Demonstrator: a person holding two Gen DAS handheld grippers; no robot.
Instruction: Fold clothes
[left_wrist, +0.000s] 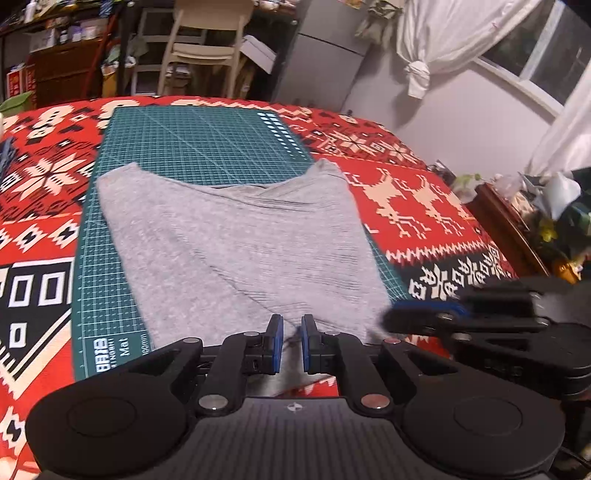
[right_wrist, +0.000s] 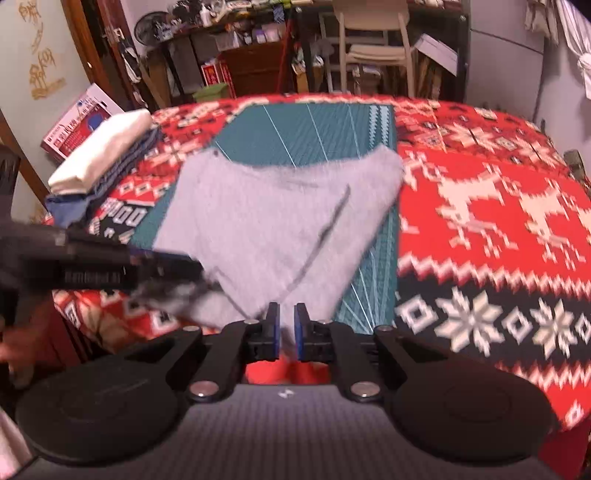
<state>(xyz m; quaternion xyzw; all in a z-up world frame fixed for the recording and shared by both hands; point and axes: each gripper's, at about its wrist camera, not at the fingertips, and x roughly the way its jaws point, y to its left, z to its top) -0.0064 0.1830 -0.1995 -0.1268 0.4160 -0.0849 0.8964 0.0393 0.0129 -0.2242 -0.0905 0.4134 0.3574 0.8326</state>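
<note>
Left gripper: seen at 6 o'clock in the left wrist view; its blue pads are drawn close with a narrow gap, and the near hem of the grey cloth runs between them; a firm pinch cannot be told
Right gripper: seen at 6 o'clock in the right wrist view; blue pads nearly together, the near corner of the cloth reaching into the slit; whether it is clenched on the fabric cannot be told
Grippers together: the right one is seen blurred at 4 o'clock in the left view, at the cloth's near right corner; the left one is seen blurred at 9 o'clock in the right view, at the cloth's near left edge
Grey garment: spread on the mat at the centre, its near edge raised toward the grippers, two far corners pointing to 11 and 1 o'clock, a diagonal fold line crossing it
Cutting mat: green, gridded, laid under the garment and left bare toward 12 o'clock
Tablecloth: red with reindeer and snowflakes, covering the table around the mat
Folded stack: white and blue clothes piled at 10 o'clock in the right view, well apart from the garment
Chair: pale, placed beyond the table at 12 o'clock
</note>
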